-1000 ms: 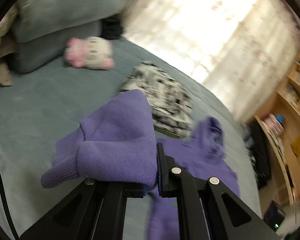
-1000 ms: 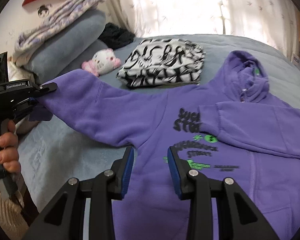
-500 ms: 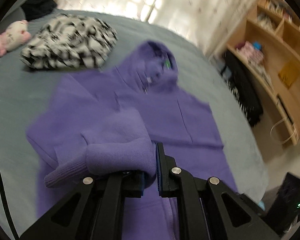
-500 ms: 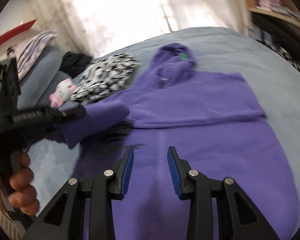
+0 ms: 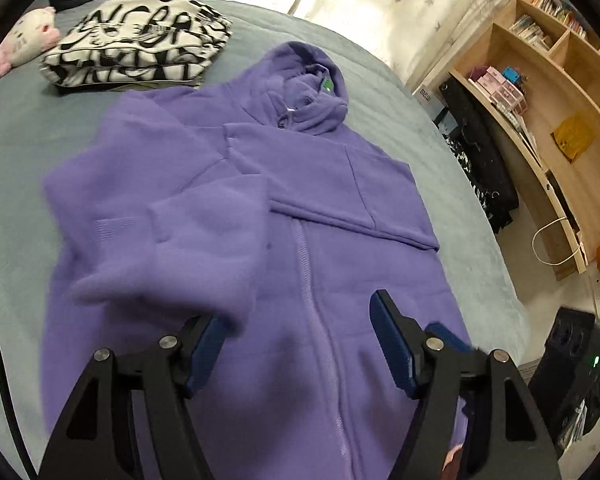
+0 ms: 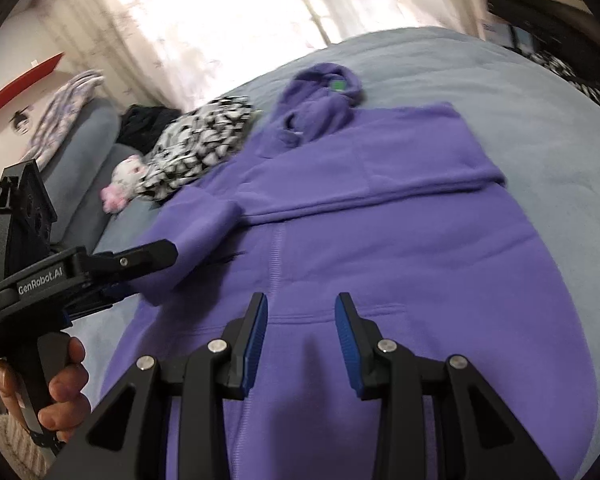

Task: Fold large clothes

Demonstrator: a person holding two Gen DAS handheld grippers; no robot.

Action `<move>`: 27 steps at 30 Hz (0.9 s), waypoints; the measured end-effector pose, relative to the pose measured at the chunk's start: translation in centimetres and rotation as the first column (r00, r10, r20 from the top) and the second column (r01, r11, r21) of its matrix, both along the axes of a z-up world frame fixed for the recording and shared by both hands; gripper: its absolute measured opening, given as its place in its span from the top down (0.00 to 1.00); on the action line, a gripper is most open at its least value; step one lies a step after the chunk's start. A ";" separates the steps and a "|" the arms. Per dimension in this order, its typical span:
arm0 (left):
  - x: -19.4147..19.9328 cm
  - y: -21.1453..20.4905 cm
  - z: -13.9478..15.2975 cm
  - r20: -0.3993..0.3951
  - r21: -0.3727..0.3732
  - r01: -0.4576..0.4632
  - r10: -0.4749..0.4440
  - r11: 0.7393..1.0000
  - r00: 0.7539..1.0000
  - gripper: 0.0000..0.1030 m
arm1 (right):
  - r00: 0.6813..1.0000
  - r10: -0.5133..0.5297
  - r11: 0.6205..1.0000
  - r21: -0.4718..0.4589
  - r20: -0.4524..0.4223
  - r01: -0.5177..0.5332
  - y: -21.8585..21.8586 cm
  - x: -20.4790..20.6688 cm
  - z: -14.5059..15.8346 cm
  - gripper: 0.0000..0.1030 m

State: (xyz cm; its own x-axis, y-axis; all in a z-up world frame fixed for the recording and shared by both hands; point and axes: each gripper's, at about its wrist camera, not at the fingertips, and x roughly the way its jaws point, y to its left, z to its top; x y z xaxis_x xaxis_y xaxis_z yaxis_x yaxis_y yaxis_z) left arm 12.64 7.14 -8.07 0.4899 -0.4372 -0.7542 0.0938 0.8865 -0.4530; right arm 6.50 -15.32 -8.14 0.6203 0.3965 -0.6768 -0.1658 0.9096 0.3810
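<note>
Clearly soft and floppy, the purple fleece hoodie [image 5: 308, 208] lies flat on the grey bed [image 5: 16, 128]; I'd pinch its thick hem, left gripper [image 5: 300, 344] opening, right gripper [image 6: 300, 336] apart, empty.

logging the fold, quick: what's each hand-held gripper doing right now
Left hand-held gripper: jaws opening, purple sleeve just let go, nothing between them.
Right hand-held gripper: open, empty, above the purple hoodie.
</note>
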 end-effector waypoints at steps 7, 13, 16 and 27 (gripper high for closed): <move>-3.6 3.3 0.2 0.027 0.050 -0.038 0.037 0.998 0.999 0.32 | 0.988 0.141 0.989 -0.061 0.065 -0.137 4.6 -0.8 1.6 0.54; -5.1 7.8 0.5 0.051 0.058 -0.146 0.144 0.988 0.988 0.32 | 0.948 0.309 0.942 -0.165 0.077 -0.293 10.3 -0.3 2.2 0.54; -5.2 10.4 -0.2 0.029 0.040 -0.206 0.205 0.978 0.978 0.32 | 0.906 0.417 0.884 -0.262 0.068 -0.387 13.4 -0.1 1.6 0.54; -5.1 15.9 -4.2 -0.068 -0.029 -0.321 0.318 0.947 0.946 0.32 | 0.823 0.558 0.674 -0.520 -0.107 -0.524 18.8 2.2 -3.6 0.54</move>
